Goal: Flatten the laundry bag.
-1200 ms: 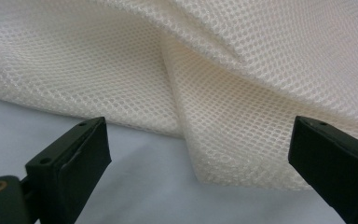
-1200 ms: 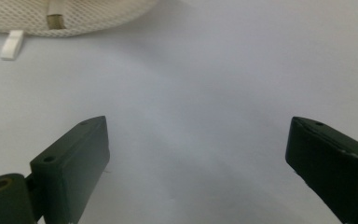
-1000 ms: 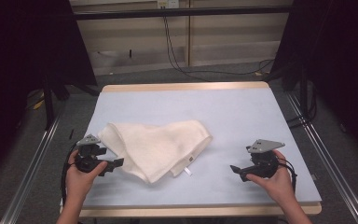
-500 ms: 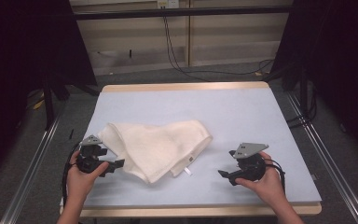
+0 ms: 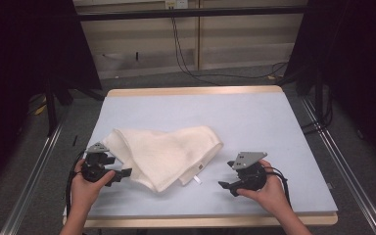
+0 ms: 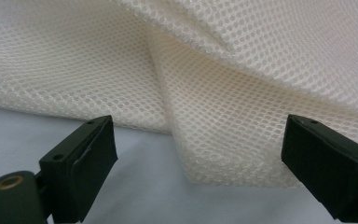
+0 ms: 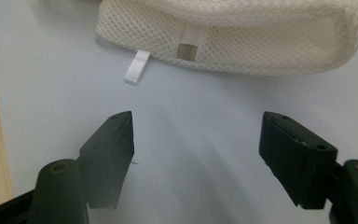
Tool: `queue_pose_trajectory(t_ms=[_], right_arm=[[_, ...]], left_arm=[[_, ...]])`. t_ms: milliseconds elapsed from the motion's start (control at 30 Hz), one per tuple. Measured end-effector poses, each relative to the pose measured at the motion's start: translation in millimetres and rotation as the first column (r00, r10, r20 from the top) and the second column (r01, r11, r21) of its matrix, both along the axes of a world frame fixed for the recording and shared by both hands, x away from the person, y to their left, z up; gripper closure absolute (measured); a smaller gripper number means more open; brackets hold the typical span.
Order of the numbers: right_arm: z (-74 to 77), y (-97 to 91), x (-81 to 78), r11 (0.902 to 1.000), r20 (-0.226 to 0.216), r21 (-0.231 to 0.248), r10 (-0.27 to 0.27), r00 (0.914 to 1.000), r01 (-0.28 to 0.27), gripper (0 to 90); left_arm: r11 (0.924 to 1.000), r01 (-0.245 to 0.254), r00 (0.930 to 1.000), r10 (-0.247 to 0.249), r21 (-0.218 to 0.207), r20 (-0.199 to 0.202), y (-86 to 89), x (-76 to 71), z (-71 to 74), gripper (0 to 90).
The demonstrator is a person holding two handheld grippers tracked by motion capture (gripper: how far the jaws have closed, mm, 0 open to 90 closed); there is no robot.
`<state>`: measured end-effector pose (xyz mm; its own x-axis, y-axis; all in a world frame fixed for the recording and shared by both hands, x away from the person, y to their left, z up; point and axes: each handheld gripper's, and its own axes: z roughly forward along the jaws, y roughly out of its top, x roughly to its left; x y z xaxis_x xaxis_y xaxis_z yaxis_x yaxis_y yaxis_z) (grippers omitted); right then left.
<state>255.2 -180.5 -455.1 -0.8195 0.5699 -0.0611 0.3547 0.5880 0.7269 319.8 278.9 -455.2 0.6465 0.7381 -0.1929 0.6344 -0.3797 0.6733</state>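
Where the mesh bag [image 7: 242, 42] ends, a blank white tag [image 7: 137, 66] protrudes.

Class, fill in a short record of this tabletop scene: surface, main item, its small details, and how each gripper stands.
Surface: pale blue table with a wooden edge
Main item: white mesh cloth, loosely folded
Detail: small white tab at its hem
Left gripper: jaws open, at the cloth's fold
Right gripper: jaws open, nothing between them, short of the cloth
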Motion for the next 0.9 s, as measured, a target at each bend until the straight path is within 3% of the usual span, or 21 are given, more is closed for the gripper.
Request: queue_pose_trajectory(t_ms=[133,233,333,433,633,733,900], right_arm=[[-1.9,5.1,-0.1,0.9995,-0.008,0.011,0.031,0.9995,-0.031,31.4],[-1.9,11.6,0.3,0.9987,-0.002,0.017,0.049,0.9988,-0.049,34.0],[-2.3,19.0,1.3,0.9977,0.002,0.019,0.065,0.9979,-0.065,36.9],[-4.1,24.8,3.3,0.9959,0.005,0.020,0.088,0.9961,-0.088,38.3],[-7.7,32.8,6.7,0.9941,0.000,0.017,0.107,0.9942,-0.107,38.4],[-7.7,35.9,7.3,0.9936,-0.003,0.022,0.110,0.9939,-0.110,38.0],[-6.6,40.5,7.9,0.9941,0.001,0.048,0.097,0.9952,-0.097,33.8]], left_arm=[[0.9998,0.021,0.9998,-0.021,-0.004,0.007,-4.6,-1.6,2.0,12.8],[0.9992,0.039,0.9992,-0.039,-0.011,-0.011,-8.7,-1.6,2.7,16.1],[0.9974,0.069,0.9970,-0.070,-0.023,-0.034,-12.0,-1.3,2.8,24.4],[0.9971,0.075,0.9968,-0.075,-0.008,-0.027,-14.6,-1.0,3.5,29.9],[0.9944,0.105,0.9942,-0.105,-0.012,-0.020,-24.4,2.0,5.4,36.8],[0.9919,0.124,0.9922,-0.124,-0.026,-0.007,-30.5,2.5,7.5,46.8],[0.9901,0.128,0.9917,-0.128,-0.057,0.003,-41.6,4.5,10.5,54.3]])
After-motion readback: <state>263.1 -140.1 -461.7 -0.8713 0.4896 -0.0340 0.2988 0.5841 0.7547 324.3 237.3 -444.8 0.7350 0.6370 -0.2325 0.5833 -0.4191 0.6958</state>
